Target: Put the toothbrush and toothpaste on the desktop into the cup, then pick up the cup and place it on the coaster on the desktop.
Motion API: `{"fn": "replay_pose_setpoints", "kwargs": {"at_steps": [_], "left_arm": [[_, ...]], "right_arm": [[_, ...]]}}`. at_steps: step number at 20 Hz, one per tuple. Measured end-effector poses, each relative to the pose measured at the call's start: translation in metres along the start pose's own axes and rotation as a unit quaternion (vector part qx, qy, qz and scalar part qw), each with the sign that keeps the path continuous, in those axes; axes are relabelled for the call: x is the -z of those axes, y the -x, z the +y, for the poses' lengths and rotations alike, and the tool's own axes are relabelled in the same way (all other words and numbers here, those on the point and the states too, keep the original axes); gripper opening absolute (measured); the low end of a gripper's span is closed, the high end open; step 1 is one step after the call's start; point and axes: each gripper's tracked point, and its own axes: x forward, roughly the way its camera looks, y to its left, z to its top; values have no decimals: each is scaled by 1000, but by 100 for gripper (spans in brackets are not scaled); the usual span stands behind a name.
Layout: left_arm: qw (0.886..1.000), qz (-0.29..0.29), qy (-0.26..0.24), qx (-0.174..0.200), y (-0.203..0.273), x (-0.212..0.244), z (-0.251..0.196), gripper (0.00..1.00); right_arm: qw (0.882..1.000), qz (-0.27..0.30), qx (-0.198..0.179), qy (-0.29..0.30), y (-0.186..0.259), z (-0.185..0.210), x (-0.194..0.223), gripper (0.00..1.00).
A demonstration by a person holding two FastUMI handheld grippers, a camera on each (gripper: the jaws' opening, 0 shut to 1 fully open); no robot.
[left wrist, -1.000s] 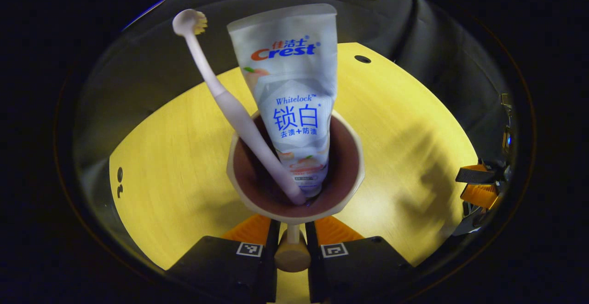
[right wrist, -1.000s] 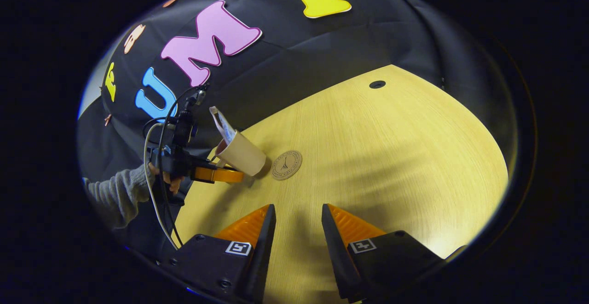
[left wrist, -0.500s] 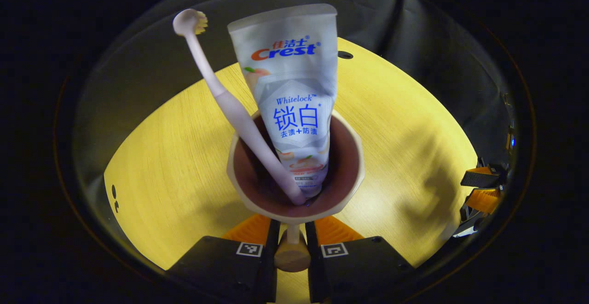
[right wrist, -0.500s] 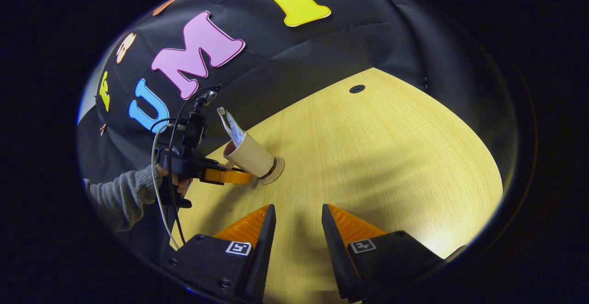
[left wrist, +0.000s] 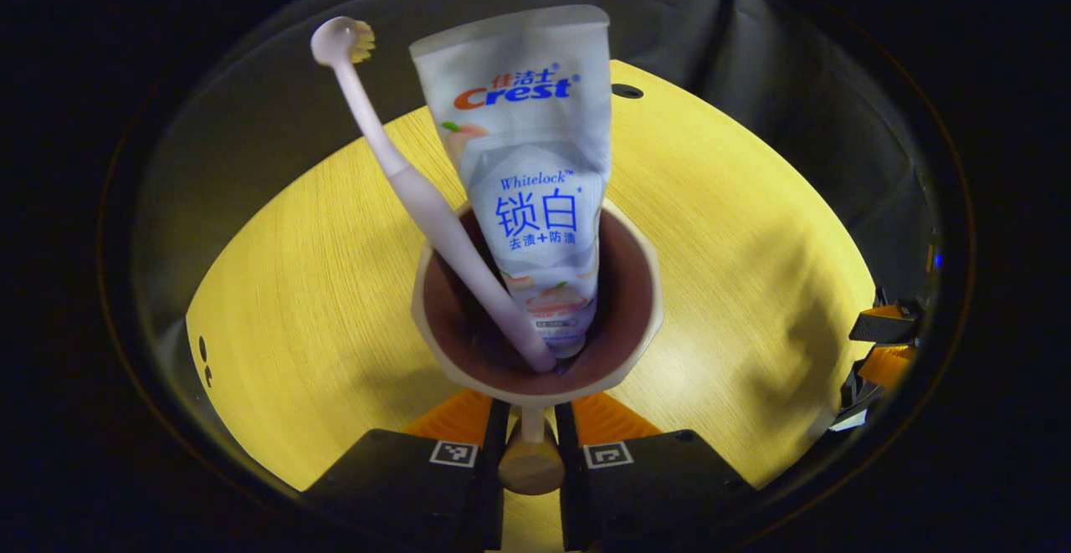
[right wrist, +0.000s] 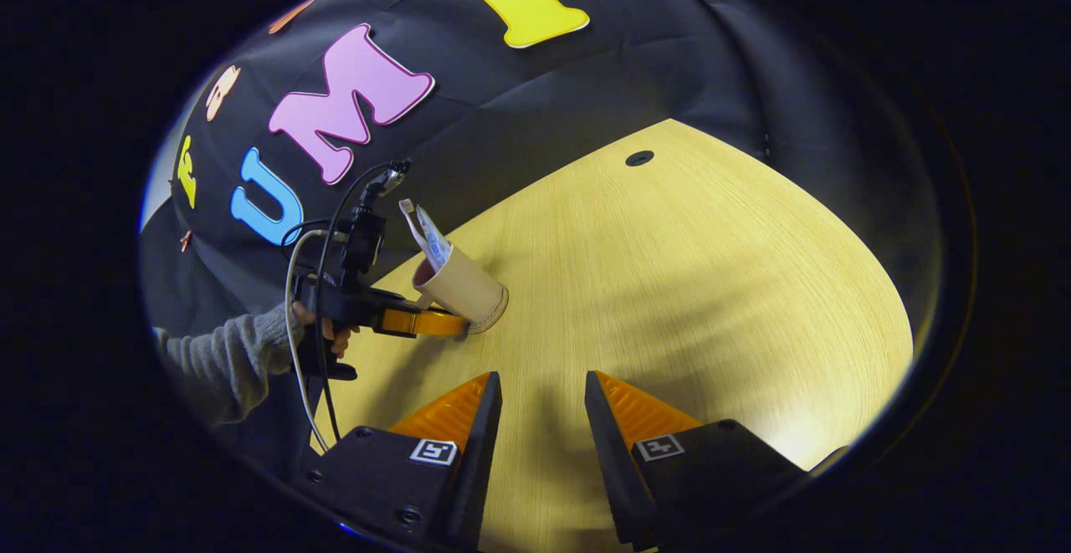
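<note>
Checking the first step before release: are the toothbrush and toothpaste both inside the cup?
Yes. The toothbrush and toothpaste both stand in the cup, their lower ends at its bottom.

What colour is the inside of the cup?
Dark reddish brown inside the cup; its outside is cream. Clearest in the left gripper view.

Pale wood counter [right wrist: 669,285]

Its grain runs lengthwise; a small dark hole [right wrist: 639,157] sits near the far edge, and the cup [right wrist: 462,288] stands on a coaster [right wrist: 495,312] at its left side.
</note>
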Motion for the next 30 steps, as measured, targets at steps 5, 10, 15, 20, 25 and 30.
{"fn": "replay_pose_setpoints", "kwargs": {"at_steps": [5,10,15,20,25,30], "left_arm": [[1000,8,4,-5,-6,5,1,34],[1000,9,0,-7,-13,12,2,53],[1000,-28,-8,-5,-3,-2,-1,79],[997,-74,20,-17,28,-7,3,86],[983,-156,75,-57,91,-1,20,92],[962,-221,144,-75,156,23,23,92]], "right_arm": [[1000,2,0,-3,-2,1,-1,62],[1000,1,4,-3,0,-1,-2,62],[1000,0,8,-4,1,0,-3,62],[1000,-5,4,3,4,14,-7,62],[1000,-12,-4,24,20,41,-14,71],[999,-9,-14,49,41,74,-10,80]]}}
